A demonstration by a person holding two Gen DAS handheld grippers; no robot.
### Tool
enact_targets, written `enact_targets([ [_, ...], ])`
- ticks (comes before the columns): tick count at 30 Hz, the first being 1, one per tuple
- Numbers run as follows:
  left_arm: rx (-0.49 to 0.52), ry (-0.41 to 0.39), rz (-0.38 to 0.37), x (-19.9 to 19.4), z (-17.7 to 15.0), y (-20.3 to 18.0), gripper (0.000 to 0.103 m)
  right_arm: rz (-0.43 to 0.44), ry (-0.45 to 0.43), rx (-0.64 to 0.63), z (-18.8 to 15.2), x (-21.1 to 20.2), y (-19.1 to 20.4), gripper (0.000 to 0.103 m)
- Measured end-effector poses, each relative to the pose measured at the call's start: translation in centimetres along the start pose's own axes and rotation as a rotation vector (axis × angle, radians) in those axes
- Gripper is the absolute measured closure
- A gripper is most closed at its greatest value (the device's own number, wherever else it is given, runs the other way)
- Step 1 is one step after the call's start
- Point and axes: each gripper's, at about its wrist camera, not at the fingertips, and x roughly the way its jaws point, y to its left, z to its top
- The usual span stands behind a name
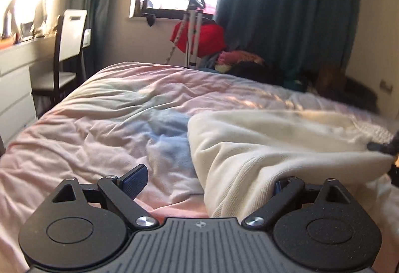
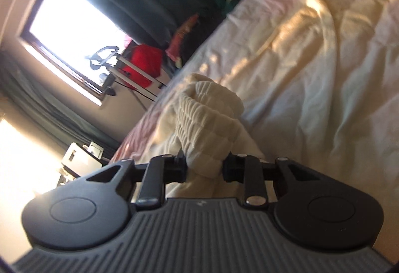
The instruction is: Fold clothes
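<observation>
The cream garment point(image 1: 261, 148) lay bunched on the bed point(image 1: 99, 123), unfolded. The right claw point(image 2: 204, 165) gripped its ribbed hem; the left claw point(image 1: 207, 183) stood spread beside it. Folding had barely begun.

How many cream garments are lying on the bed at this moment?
1. The cream garment lies on the right part of the bed; the right gripper clamps its ribbed end. Others may be hidden outside the views.
</observation>
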Motion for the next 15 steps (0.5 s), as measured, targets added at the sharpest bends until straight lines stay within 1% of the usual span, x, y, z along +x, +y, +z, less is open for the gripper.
enact_targets([
  [2,0.056,-0.016,0.034,-1.0,-0.4,-0.6,0.009,-0.012,-0.026,-0.066,-0.3,-0.9,1.4,0.074],
  [3,0.082,-0.017,0.047,-1.4,-0.7,-1.0,0.009,-0.035,-0.033,-0.09,-0.5,-1.1,1.5,0.074],
  [5,0.088,0.033,0.062,-1.4,-1.5,-1.6,0.009,-0.08,-0.046,-0.138,-0.8,-1.6,1.7,0.074],
  [6,0.086,0.072,0.075,-1.2,-2.1,-1.8,0.009,-0.118,-0.039,-0.156,-1.0,-1.4,1.3,0.074],
  [8,0.08,0.158,0.104,-0.5,-3.3,-2.2,0.009,-0.207,0.017,-0.157,-1.5,-0.3,-0.1,0.072],
  [9,0.088,0.17,0.12,-0.4,-3.7,-2.3,0.009,-0.244,0.048,-0.151,-1.7,0.3,-0.9,0.069],
  [10,0.1,0.171,0.137,-0.4,-4.0,-2.5,0.008,-0.281,0.079,-0.144,-1.9,0.8,-1.6,0.059],
  [11,0.096,0.173,0.139,-0.5,-4.0,-2.4,0.008,-0.28,0.08,-0.105,-1.8,0.8,-2.1,0.052],
  [12,0.085,0.176,0.137,-0.6,-4.0,-2.2,0.007,-0.278,0.082,-0.066,-1.7,0.7,-2.7,0.038],
  [13,0.074,0.178,0.134,-0.7,-4.0,-2.1,0.007,-0.276,0.084,-0.028,-1.5,0.6,-3.2,0.03],
  [15,0.052,0.185,0.129,-0.8,-4.0,-1.8,0.007,-0.248,0.107,0.034,-1.3,0.6,-3.9,0.03],
])
